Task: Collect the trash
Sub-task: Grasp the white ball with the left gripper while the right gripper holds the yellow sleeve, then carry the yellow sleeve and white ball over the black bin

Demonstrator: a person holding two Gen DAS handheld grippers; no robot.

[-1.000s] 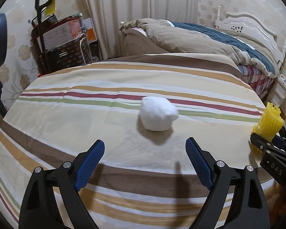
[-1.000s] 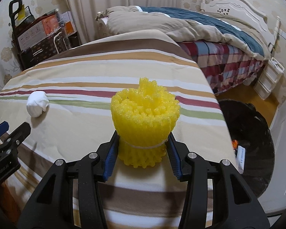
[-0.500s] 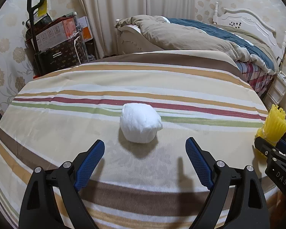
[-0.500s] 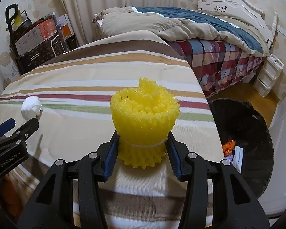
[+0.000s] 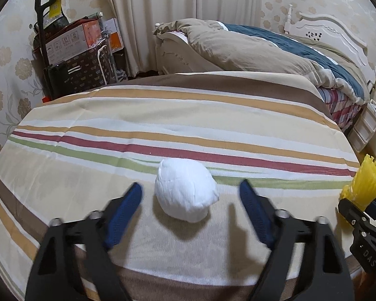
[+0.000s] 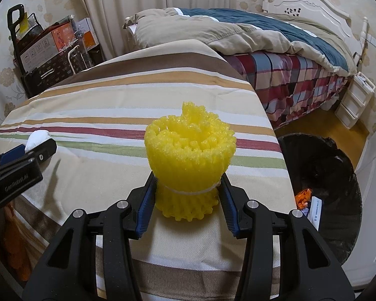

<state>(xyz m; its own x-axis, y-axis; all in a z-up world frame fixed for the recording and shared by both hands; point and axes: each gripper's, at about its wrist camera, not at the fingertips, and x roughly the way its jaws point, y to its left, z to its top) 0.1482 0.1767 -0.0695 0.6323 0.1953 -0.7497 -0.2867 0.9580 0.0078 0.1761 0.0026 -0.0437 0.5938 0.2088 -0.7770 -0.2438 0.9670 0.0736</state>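
Note:
A crumpled white paper ball (image 5: 186, 192) lies on the striped tablecloth (image 5: 163, 115). My left gripper (image 5: 189, 207) is open, its blue pads on either side of the ball's near part, not touching it. My right gripper (image 6: 188, 200) is shut on a yellow foam net roll (image 6: 190, 155) tied with a white band and holds it above the table's right part. The roll and right gripper show at the right edge of the left wrist view (image 5: 363, 188). The ball and left gripper (image 6: 20, 155) show at the left of the right wrist view.
A black-lined trash bin (image 6: 323, 190) with some litter inside stands on the floor right of the table. A bed (image 6: 263, 40) with a rumpled duvet lies behind. Boxes and a cart (image 5: 70, 57) stand at the back left by the curtain.
My left gripper has moved forward to the white ball, which now sits between its open fingers. My right gripper has kept its hold on the yellow roll and shifted slightly right, towards the bin.

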